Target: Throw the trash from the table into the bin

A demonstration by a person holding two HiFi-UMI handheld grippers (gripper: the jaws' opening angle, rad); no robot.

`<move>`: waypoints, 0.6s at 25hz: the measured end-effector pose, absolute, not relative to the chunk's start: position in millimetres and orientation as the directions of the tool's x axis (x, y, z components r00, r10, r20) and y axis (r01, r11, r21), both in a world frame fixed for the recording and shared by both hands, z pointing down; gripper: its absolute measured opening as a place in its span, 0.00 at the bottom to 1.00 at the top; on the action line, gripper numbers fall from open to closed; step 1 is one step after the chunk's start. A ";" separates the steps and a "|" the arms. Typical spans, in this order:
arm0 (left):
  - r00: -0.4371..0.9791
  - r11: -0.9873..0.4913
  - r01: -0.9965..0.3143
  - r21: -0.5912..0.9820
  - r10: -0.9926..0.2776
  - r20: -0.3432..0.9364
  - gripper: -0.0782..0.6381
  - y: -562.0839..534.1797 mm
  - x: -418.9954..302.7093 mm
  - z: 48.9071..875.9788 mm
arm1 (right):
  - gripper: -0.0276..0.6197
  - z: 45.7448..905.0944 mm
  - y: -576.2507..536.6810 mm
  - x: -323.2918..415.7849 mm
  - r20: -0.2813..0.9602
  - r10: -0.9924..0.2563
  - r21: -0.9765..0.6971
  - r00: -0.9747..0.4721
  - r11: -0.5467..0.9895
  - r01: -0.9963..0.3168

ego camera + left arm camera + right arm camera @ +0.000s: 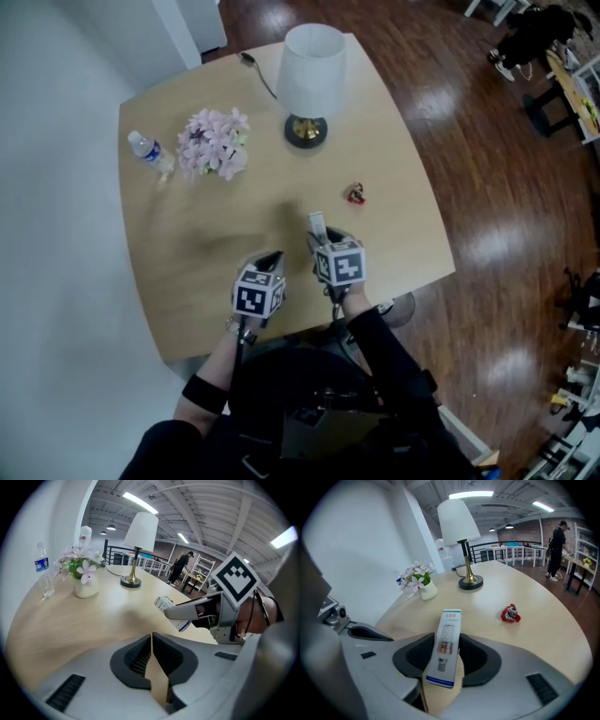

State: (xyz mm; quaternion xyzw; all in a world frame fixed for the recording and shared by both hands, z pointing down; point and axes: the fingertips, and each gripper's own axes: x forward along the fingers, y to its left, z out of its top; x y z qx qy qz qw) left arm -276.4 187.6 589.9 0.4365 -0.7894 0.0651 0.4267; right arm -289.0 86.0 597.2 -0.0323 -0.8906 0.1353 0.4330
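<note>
Bright, even lighting; fisheye warp, dark corners.

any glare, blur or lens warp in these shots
Head view: glare patches on the wood floor, a soft smear on the table. Left gripper view: fisheye curves the table edge, corners black. Right gripper view: LED bulb box sharp between the jaws.

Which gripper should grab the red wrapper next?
Probably left: the left gripper is shut and empty, while the right gripper, though nearer the red wrapper, already clamps the LED box.
</note>
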 end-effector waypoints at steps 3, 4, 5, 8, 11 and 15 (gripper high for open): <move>-0.227 0.586 -0.761 0.280 -0.644 0.730 0.13 177.3 -259.9 584.3 | 0.32 587.2 85.2 -261.5 0.756 0.204 -0.292 -0.622 0.956 -0.041; -0.215 0.575 -0.768 0.282 -0.647 0.732 0.13 173.5 -253.5 583.8 | 0.32 585.7 84.6 -251.0 0.755 0.213 -0.301 -0.621 0.953 -0.040; -0.201 0.561 -0.778 0.282 -0.649 0.734 0.13 169.5 -246.0 584.1 | 0.32 585.0 83.7 -239.5 0.753 0.220 -0.312 -0.620 0.949 -0.043; -0.154 0.508 -0.814 0.280 -0.654 0.741 0.13 155.1 -221.8 585.6 | 0.32 585.6 78.6 -203.5 0.752 0.224 -0.336 -0.620 0.939 -0.068; -0.109 0.451 -0.849 0.277 -0.661 0.742 0.13 137.7 -198.8 585.1 | 0.32 587.8 69.5 -171.7 0.749 0.213 -0.354 -0.627 0.929 -0.107; -0.027 0.347 -0.894 0.282 -0.671 0.741 0.13 106.8 -166.2 585.5 | 0.32 593.2 47.6 -130.4 0.750 0.172 -0.368 -0.639 0.911 -0.186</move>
